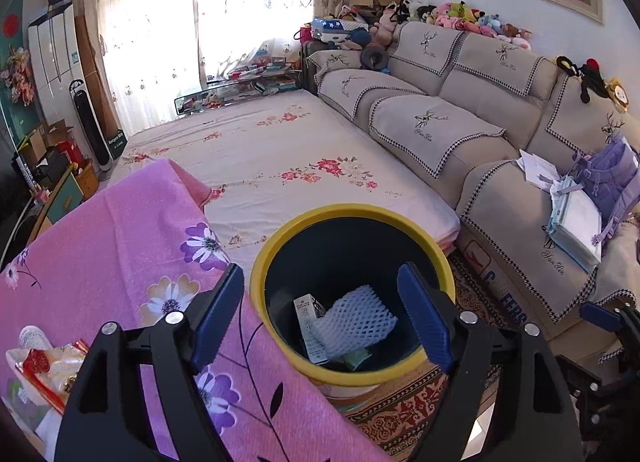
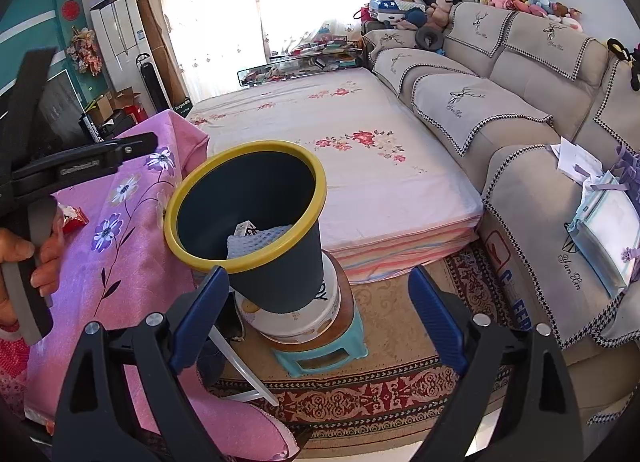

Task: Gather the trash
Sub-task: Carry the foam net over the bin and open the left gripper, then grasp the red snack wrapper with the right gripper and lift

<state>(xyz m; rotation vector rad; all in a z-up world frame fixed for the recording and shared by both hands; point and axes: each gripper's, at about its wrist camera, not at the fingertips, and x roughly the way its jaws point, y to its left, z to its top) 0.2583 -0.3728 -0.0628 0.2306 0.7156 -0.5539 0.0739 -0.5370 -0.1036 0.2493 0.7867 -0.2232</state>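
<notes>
A dark bin with a yellow rim (image 1: pixel 352 211) stands beside the pink floral tablecloth (image 1: pixel 120 242). Inside lie a white foam net (image 1: pixel 354 320), a small carton (image 1: pixel 308 314) and a green scrap (image 1: pixel 357 358). My left gripper (image 1: pixel 320 274) hangs open over the bin's mouth with nothing between its blue fingers. Red and white wrappers (image 1: pixel 44 366) lie on the cloth at the lower left. In the right wrist view the bin (image 2: pixel 280 262) is tilted toward me, and my right gripper (image 2: pixel 318 274) stands open and empty just in front of it. A hand (image 2: pixel 36 262) holds the left gripper's handle.
The bin rests on a white bucket (image 2: pixel 304 318) set on a teal stool (image 2: pixel 320 354) over a patterned rug (image 2: pixel 360 394). A low mattress with a floral sheet (image 1: pixel 280 149) lies behind, and a beige sofa (image 1: pixel 480 133) with papers and a purple bag runs along the right.
</notes>
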